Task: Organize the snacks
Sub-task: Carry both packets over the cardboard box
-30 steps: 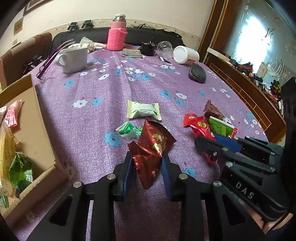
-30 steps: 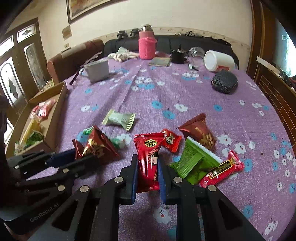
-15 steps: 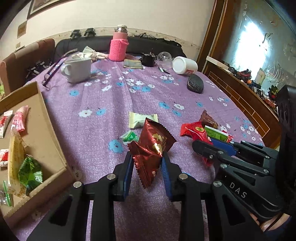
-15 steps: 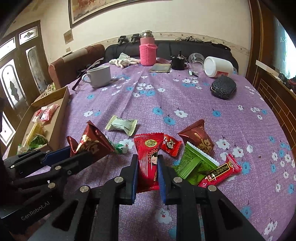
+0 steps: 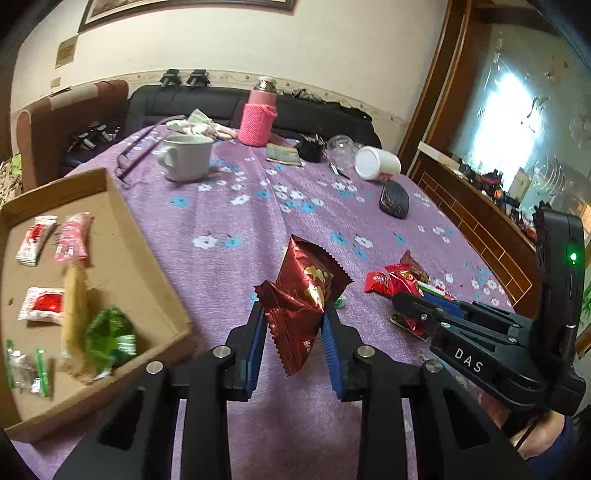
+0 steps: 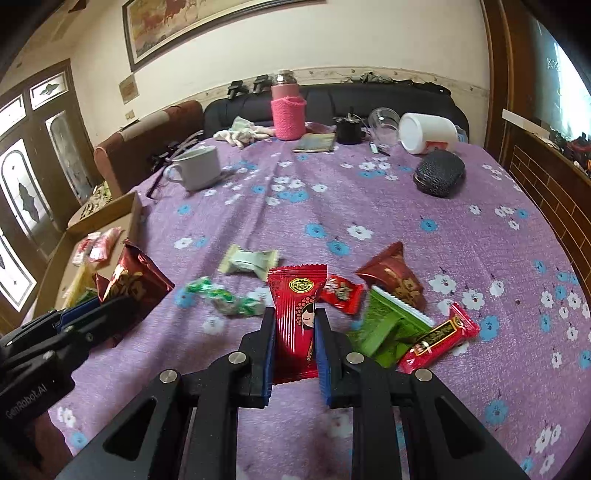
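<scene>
Over on the left of the left wrist view, the cardboard box (image 5: 122, 236) lies open with a few snacks inside, and the left gripper (image 5: 293, 314) pinches a dark red packet (image 5: 303, 291) clear of the purple tablecloth (image 5: 229, 218). Only the right wrist view shows the whole loose pile lower right, where the right gripper (image 6: 295, 325) is clamped on a red packet with a cartoon face (image 6: 297, 306), next to a green packet (image 6: 388, 328).

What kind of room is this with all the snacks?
Probably a living or dining room in someone's home. A black sofa stands behind a table with a purple flowered tablecloth, a framed painting hangs on the wall, and a white mug sits on the table.
</scene>
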Demonstrator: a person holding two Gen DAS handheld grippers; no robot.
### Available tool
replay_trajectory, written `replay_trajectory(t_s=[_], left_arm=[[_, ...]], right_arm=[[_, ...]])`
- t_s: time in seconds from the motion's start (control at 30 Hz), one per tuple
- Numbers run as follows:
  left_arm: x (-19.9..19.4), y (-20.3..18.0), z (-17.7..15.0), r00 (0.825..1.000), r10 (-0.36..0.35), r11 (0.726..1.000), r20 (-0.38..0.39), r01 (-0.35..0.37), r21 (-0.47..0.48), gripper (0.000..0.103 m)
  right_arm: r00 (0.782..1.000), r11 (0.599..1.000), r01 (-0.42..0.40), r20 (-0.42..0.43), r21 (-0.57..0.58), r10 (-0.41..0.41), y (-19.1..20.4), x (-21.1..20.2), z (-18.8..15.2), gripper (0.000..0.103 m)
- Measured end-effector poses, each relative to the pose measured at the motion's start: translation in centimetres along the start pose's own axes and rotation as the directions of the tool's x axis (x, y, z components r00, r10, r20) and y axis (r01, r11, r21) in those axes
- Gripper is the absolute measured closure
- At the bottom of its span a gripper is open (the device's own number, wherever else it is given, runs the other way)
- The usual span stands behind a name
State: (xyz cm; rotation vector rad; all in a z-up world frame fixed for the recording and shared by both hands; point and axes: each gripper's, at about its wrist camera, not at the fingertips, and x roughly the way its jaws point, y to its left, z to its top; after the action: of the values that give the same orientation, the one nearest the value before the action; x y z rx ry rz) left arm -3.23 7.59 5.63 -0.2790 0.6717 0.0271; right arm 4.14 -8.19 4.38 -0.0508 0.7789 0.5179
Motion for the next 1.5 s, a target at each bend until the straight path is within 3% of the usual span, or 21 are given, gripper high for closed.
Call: replay_trajectory(t_s=[0.4,0.63,0.83,1.37,1.5], left_arm=[[-5.1,7.4,0.9,0.994,0.08,0.988,0.079,-0.069,-0.138,0.074],[-7.3,13.8,0.7,0.976,0.198,0.952,0.096,-0.168,-0.257,0.074],[-8.1,18.0,0.0,0.966,0.247,0.919,0.081,-0.207,-0.336,0.074],[-6.2,19.7,-1.0,0.963,0.266,0.901,0.034,-0.235,-0.365,0.074],[-6.0,19.1,-0.9,0.954,0.297,0.901,0.036,-0.268,-0.342,0.074]], right_arm=[[0.98,0.981,-0.19,-0.061,-0.037,0.188,8.4,-0.2,1.3,0.082],[0.958,0.956,-0.278,-0.101,-0.091,0.269,14.3,1.4,2.5,0.082],[0.943,0.941,-0.316,-0.149,-0.124,0.297,18.6,3.6,2.6,0.082],[0.942,0.941,-0.306,-0.184,-0.141,0.279,22.1,7.5,2.8,0.082],[0.939,0.935,-0.321,-0.179,-0.147,0.294,22.7,8.1,2.9,0.082]])
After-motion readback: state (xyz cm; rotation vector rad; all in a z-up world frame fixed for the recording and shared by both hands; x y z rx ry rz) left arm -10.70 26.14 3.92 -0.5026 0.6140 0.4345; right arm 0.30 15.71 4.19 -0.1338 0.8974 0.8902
